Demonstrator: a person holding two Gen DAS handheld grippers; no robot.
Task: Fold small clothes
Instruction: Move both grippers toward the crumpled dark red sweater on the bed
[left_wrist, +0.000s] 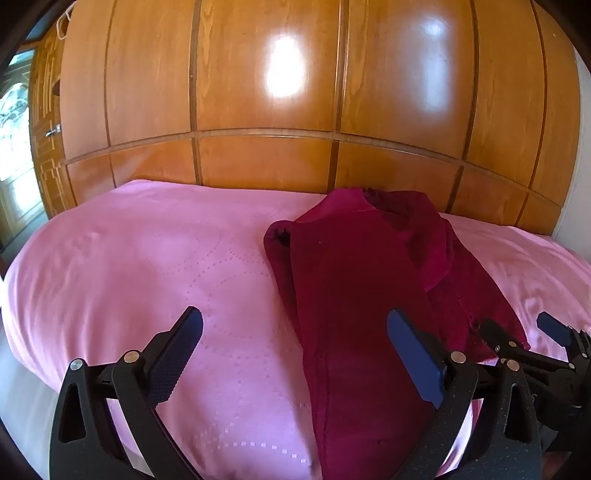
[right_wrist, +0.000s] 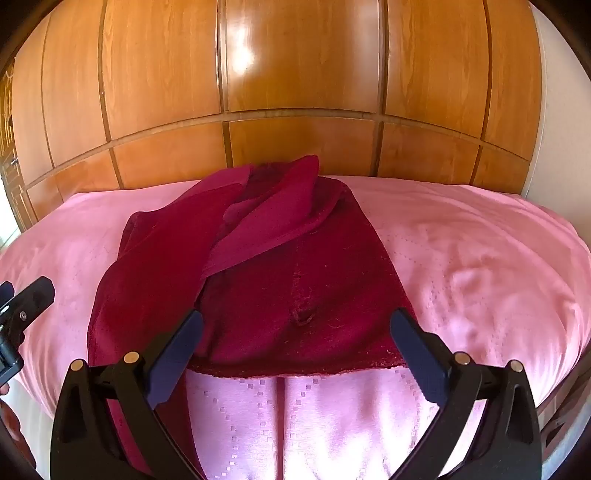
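A dark red garment (left_wrist: 354, 295) lies on the pink bedspread (left_wrist: 147, 266), partly folded, with one side flap turned over its middle (right_wrist: 266, 221). My left gripper (left_wrist: 295, 325) is open and empty, hovering above the garment's left edge near its front. My right gripper (right_wrist: 295, 325) is open and empty, over the garment's near hem (right_wrist: 295, 369). The right gripper's fingertips (left_wrist: 550, 326) show at the right of the left wrist view. Part of the left gripper (right_wrist: 26, 306) shows at the left edge of the right wrist view.
A glossy wooden wardrobe wall (left_wrist: 295, 92) stands right behind the bed. A door with glass (left_wrist: 14, 140) is at the far left. Pink bedspread lies bare left (left_wrist: 129, 277) and right (right_wrist: 480, 266) of the garment. The bed's wooden edge (right_wrist: 561, 417) is at lower right.
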